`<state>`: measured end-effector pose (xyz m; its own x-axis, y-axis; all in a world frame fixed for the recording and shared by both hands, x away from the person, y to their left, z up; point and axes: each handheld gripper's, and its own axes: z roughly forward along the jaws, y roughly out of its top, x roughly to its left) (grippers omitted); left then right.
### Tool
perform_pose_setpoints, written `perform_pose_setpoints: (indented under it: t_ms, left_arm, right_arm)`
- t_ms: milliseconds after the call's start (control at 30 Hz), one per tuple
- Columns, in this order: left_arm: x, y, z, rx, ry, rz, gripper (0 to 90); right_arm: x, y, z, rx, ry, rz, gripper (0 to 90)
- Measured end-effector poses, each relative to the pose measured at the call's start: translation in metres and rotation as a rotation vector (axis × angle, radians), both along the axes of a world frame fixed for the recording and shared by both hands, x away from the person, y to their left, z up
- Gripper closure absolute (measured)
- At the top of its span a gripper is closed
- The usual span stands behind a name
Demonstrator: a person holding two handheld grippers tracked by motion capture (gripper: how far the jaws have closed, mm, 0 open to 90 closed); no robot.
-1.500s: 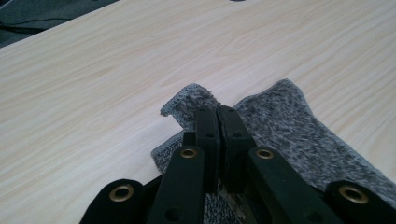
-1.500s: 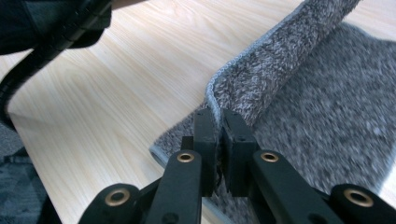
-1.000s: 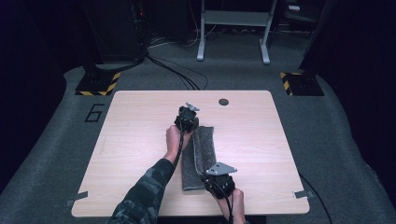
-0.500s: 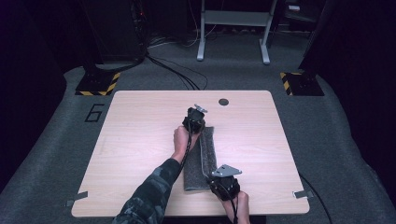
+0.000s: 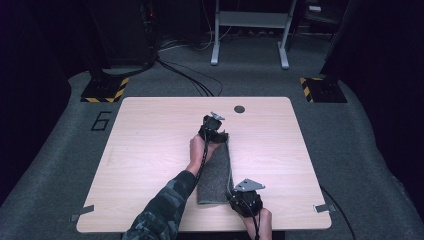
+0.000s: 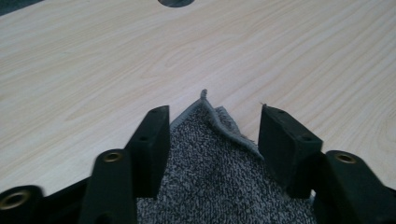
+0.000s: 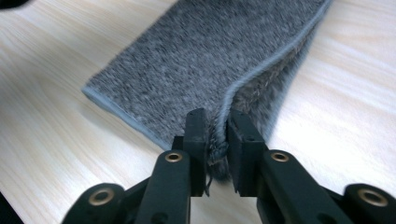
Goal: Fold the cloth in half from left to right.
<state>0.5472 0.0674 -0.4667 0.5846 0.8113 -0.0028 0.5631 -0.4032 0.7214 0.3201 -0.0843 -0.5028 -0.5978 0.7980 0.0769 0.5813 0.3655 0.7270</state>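
The grey towel (image 5: 216,175) lies folded lengthwise on the table (image 5: 150,150), in front of you. Your left gripper (image 6: 212,135) has just been opening: its jaws stand apart around the far corner, pads clear of the cloth. Your right gripper (image 7: 216,135) has also eased slightly, yet its nearly closed jaws pinch the near hem.
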Motion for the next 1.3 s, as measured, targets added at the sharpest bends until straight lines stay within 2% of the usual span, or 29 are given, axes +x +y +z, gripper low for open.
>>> perform_pose_setpoints:
  t_ms: [100, 300, 367, 400, 467, 533, 600, 633, 700, 733, 767, 833, 900, 1000, 1100, 1200, 1300]
  left_arm:
    - [-0.002, 0.006, 0.003, -0.006, -0.002, 0.008, 37.3]
    - [-0.013, 0.029, 0.004, -0.006, 0.005, 0.024, 30.5]
    - [-0.018, 0.037, 0.003, 0.000, 0.006, 0.024, 28.8]
    - [-0.022, 0.041, 0.002, -0.004, 0.008, 0.026, 27.9]
    - [-0.030, 0.050, 0.000, 0.008, 0.006, 0.010, 26.7]
    - [-0.038, 0.057, -0.002, 0.008, 0.010, 0.007, 24.9]
    - [-0.048, 0.063, -0.006, 0.016, 0.020, -0.004, 23.0]
    - [-0.048, 0.063, -0.006, 0.016, 0.020, -0.004, 22.0]
    - [-0.062, 0.069, -0.012, 0.031, 0.026, -0.008, 20.3]
    - [-0.069, 0.072, -0.015, 0.033, 0.032, -0.017, 19.8]
    - [-0.069, 0.072, -0.015, 0.033, 0.032, -0.017, 19.1]
    - [-0.079, 0.075, -0.019, 0.036, 0.043, -0.024, 18.3]
    - [-0.090, 0.076, -0.022, 0.049, 0.043, -0.034, 18.0]
    - [-0.105, 0.076, -0.026, 0.070, 0.047, -0.053, 16.8]
    - [-0.116, 0.078, -0.031, 0.084, 0.051, -0.060, 15.9]
    - [-0.124, 0.079, -0.037, 0.093, 0.056, -0.066, 15.7]
    - [-0.131, 0.079, -0.043, 0.110, 0.065, -0.076, 15.7]
  right_arm:
    - [0.000, -0.008, -0.002, -0.010, 0.000, -0.013, 70.2]
    - [-0.004, -0.031, -0.004, -0.034, 0.028, -0.092, 57.5]
    - [-0.003, -0.040, -0.003, -0.028, 0.019, -0.112, 52.7]
    - [-0.003, -0.043, -0.002, -0.021, 0.028, -0.124, 51.7]
    - [-0.001, -0.050, 0.001, 0.004, 0.021, -0.139, 48.0]
    - [0.004, -0.052, 0.004, 0.014, 0.017, -0.141, 43.6]
    - [0.012, -0.049, 0.009, 0.019, 0.008, -0.140, 38.3]
    - [0.017, -0.047, 0.011, 0.014, 0.011, -0.134, 35.1]
    - [0.026, -0.042, 0.013, 0.007, 0.010, -0.126, 29.4]
    - [0.031, -0.039, 0.013, -0.001, 0.005, -0.114, 27.9]
    - [0.031, -0.039, 0.013, -0.001, 0.005, -0.114, 27.9]
    - [0.041, -0.029, 0.012, -0.049, 0.001, -0.106, 24.4]
    - [0.049, -0.020, 0.008, -0.062, 0.001, -0.103, 22.4]
    - [0.058, -0.012, 0.000, -0.116, 0.011, -0.086, 20.1]
    - [0.060, -0.008, -0.007, -0.141, 0.026, -0.077, 20.1]
    - [0.056, -0.004, -0.011, -0.145, 0.041, -0.075, 21.0]
    - [0.052, -0.004, -0.012, -0.149, 0.034, -0.058, 21.7]
